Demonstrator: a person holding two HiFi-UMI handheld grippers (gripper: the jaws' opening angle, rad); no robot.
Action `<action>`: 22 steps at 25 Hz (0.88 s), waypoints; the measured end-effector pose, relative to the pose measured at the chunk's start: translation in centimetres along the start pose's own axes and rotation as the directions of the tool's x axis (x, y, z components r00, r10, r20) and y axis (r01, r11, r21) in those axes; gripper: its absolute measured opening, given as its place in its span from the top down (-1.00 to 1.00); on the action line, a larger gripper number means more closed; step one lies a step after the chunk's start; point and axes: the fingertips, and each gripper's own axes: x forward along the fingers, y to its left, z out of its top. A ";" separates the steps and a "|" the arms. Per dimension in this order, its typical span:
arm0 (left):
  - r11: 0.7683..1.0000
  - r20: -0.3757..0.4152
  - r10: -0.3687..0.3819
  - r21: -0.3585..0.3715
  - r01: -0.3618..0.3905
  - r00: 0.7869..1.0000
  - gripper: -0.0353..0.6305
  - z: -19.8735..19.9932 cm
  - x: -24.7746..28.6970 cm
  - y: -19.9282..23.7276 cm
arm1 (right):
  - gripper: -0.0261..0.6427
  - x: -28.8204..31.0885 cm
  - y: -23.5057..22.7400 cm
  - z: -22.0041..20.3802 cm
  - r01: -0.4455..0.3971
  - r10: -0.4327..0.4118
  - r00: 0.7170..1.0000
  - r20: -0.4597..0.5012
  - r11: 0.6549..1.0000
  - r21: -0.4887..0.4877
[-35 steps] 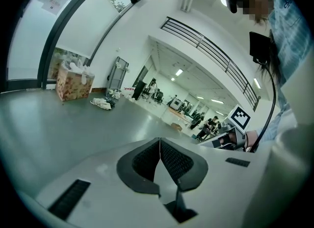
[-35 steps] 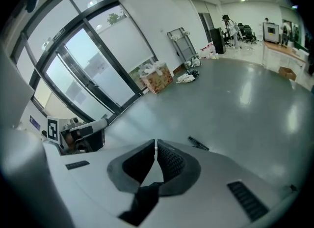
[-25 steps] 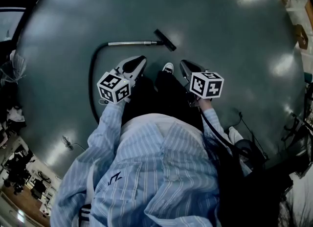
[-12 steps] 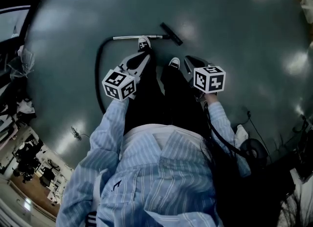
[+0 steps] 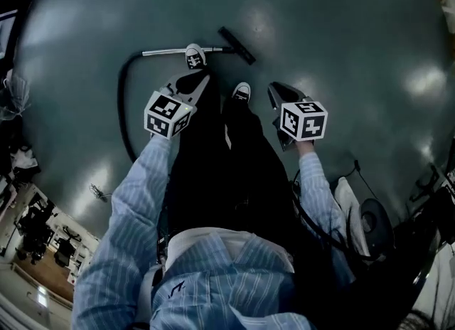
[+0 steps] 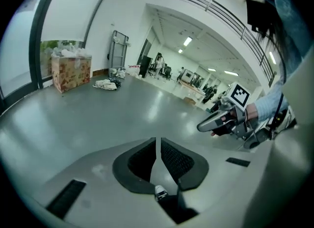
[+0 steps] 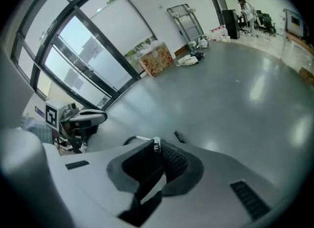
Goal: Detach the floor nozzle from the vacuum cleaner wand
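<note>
1. A patterned cardboard box (image 6: pixel 71 72) is standing far ahead of the left gripper (image 6: pixel 157 140), off to its left by the window wall. It is brimming with crumpled white material (image 6: pixel 68 53); what that material is cannot be told.
2. The left gripper's jaws are sitting pressed together with nothing between them, and the right gripper (image 7: pixel 156 144) is showing the same, closed and empty.
3. The floor nozzle (image 5: pixel 237 45) is lying on the floor (image 5: pixel 341 51) ahead of both grippers, beyond the left one's tip and a little to its right. It is joined to the wand (image 5: pixel 163 52), which is running away to the left into a black hose (image 5: pixel 122 108) curving back along the left gripper's outer side.
4. One shoe (image 5: pixel 193 56) is sitting over the wand just ahead of the left gripper's tip, while the other shoe (image 5: pixel 242 93) is resting between the two grippers.
5. A second ago only the shoe between the grippers was showing, and nothing was crossing the wand. Both pairs of jaws are staying closed, and the nozzle is remaining attached as before.
</note>
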 end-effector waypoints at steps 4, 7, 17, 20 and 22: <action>0.998 -0.094 0.029 0.064 -0.023 0.995 0.63 -1.5 4.3 3.4 | 0.86 4.1 -1.4 -0.4 -0.010 0.006 0.997 -0.077 0.999 -0.051; 0.996 -0.149 0.008 0.092 0.006 0.989 0.56 -3.1 7.5 5.3 | 0.86 7.2 -2.5 -2.0 -0.012 -0.001 0.990 -0.139 0.995 -0.096; 0.980 -0.390 -0.023 0.173 0.098 0.921 0.46 -17.2 16.7 13.0 | 0.54 20.8 -7.5 -7.6 -0.008 -0.028 0.973 -0.227 0.987 -0.158; 0.968 -0.445 -0.030 0.211 0.138 0.895 0.45 -20.3 19.0 14.5 | 0.43 24.5 -9.8 -8.5 -0.005 -0.062 0.963 -0.262 0.969 -0.248; 0.946 -0.479 -0.031 0.269 0.180 0.877 0.45 -20.8 20.6 15.3 | 0.37 26.2 -11.5 -8.1 0.011 -0.110 0.952 -0.287 0.946 -0.325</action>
